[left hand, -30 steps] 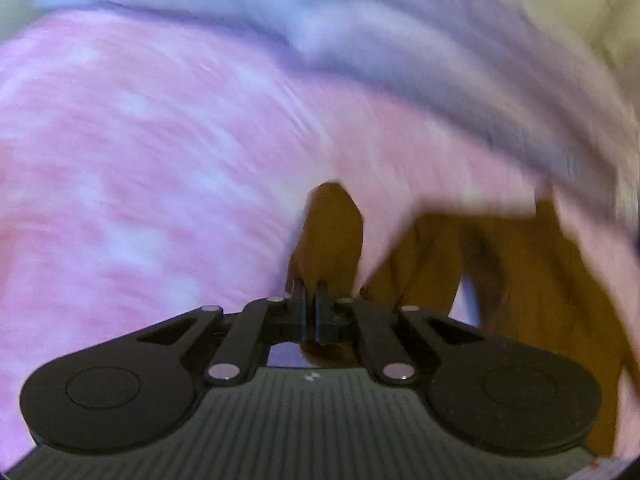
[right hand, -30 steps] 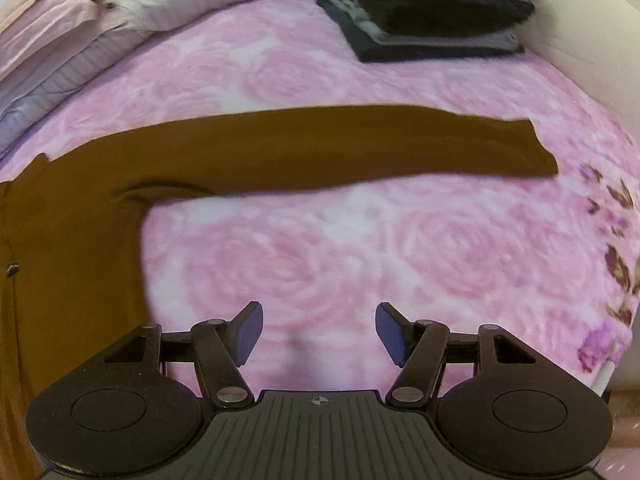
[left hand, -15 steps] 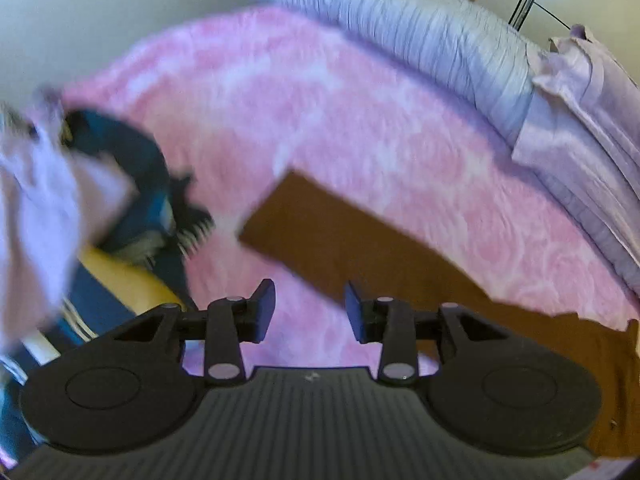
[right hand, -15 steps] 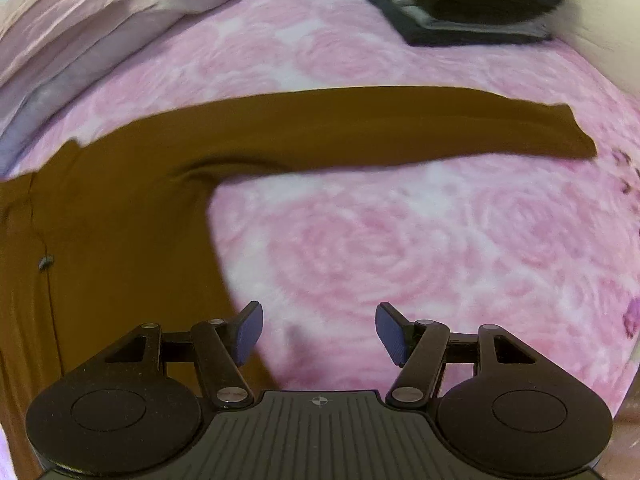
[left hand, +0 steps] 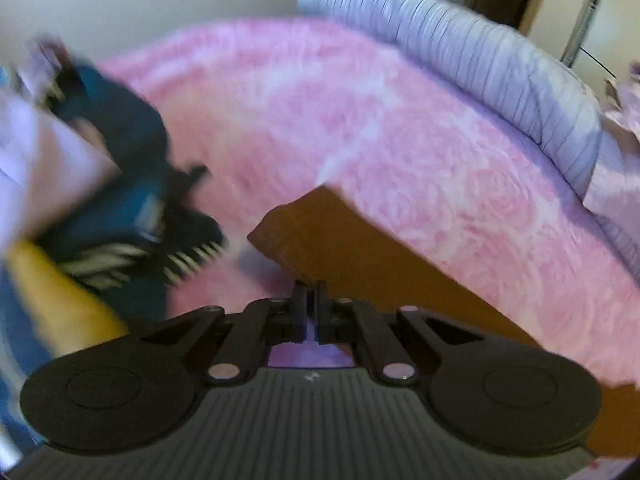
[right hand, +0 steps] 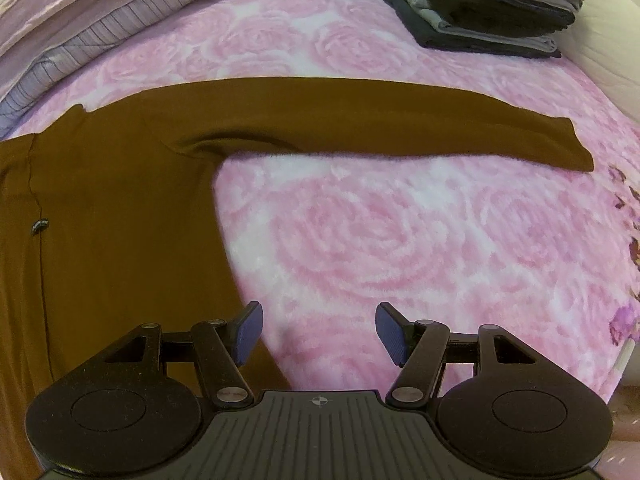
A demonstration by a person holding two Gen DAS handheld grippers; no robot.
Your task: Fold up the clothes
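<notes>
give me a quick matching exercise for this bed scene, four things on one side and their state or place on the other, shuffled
Things:
1. left claw
2. right claw
3. brown top
4. folded stack

States or places:
A. open, over the pink blanket
B. at the far right corner of the bed
C. shut at the edge of a brown sleeve
D. spread flat, one sleeve stretched out to the right

Pairs: 1-C, 2-A, 3-D, 4-B
</notes>
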